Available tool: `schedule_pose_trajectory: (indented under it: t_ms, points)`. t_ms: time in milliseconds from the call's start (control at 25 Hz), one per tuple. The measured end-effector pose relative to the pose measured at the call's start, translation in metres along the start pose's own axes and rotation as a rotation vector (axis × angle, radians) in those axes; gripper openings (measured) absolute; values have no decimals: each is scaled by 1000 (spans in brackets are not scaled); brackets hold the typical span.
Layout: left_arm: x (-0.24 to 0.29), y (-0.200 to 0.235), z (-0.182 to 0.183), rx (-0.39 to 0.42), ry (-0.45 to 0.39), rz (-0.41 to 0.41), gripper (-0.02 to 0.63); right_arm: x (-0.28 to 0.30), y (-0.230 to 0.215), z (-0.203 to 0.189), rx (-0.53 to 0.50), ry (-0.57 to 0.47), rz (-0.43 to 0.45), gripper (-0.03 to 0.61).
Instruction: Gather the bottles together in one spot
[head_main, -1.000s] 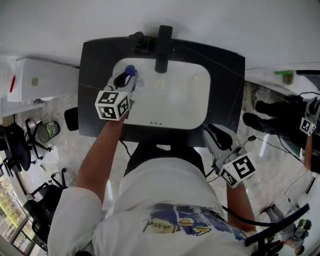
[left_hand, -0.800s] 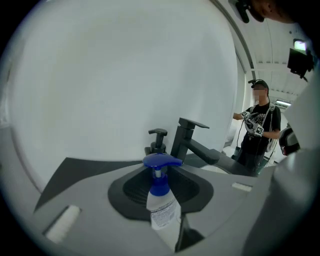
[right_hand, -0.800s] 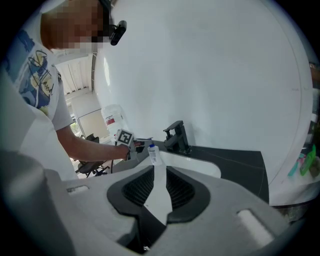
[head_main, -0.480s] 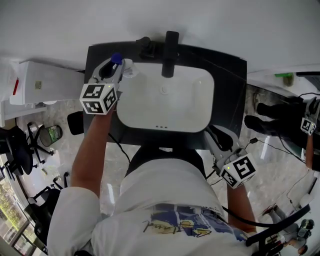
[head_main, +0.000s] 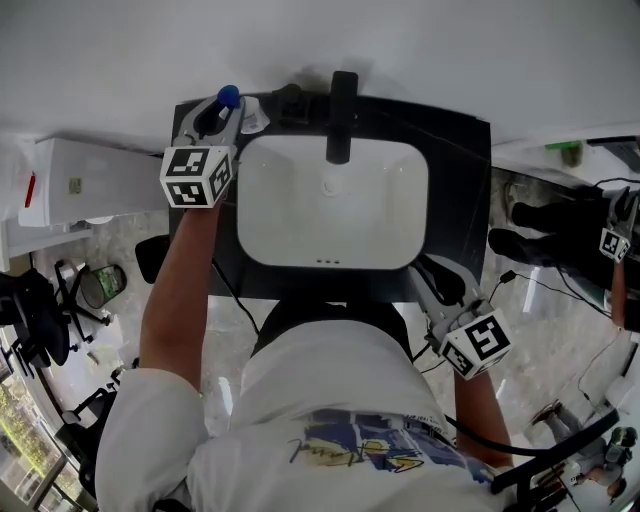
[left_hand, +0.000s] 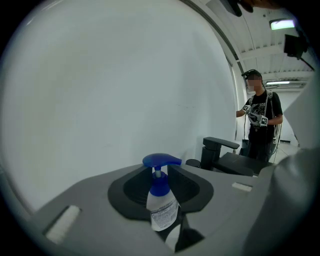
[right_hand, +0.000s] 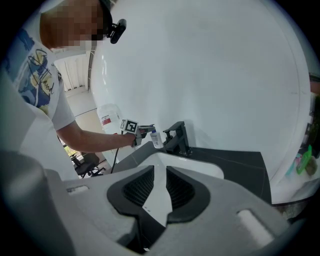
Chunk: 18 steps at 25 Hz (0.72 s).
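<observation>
A small clear bottle (left_hand: 162, 209) with a blue pump top stands upright between the jaws of my left gripper (left_hand: 161, 176), which is shut on it. In the head view the left gripper (head_main: 222, 112) holds the bottle (head_main: 229, 97) over the back left corner of the black counter (head_main: 458, 170), close to the wall. From the right gripper view the bottle (right_hand: 155, 138) hangs just left of the black tap (right_hand: 178, 137). My right gripper (head_main: 434, 270) hovers at the counter's front right corner; its jaws (right_hand: 160, 172) stand slightly apart with nothing between them.
A white basin (head_main: 335, 215) fills the counter's middle, with the tap (head_main: 342, 115) and a black fitting (head_main: 290, 100) behind it. A green bottle (head_main: 572, 152) stands on a white ledge at the right. A white unit (head_main: 85, 175) sits left of the counter. Another person (left_hand: 260, 125) stands beyond.
My left gripper has carried the bottle from above the basin's left side back and leftward to the counter's rear left corner. The right gripper has stayed put.
</observation>
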<state>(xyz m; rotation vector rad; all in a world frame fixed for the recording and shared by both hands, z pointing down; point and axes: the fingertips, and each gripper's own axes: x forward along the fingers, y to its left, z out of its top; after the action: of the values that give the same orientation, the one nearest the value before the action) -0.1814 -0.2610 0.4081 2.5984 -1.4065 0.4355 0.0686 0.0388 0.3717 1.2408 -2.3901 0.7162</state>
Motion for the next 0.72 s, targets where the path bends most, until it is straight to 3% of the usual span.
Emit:
schedule_pose_trajectory:
  t_ms: [720]
  points:
    - [26,8,-8,35,-47,-42,103,11,16,0,5,23,-64,77]
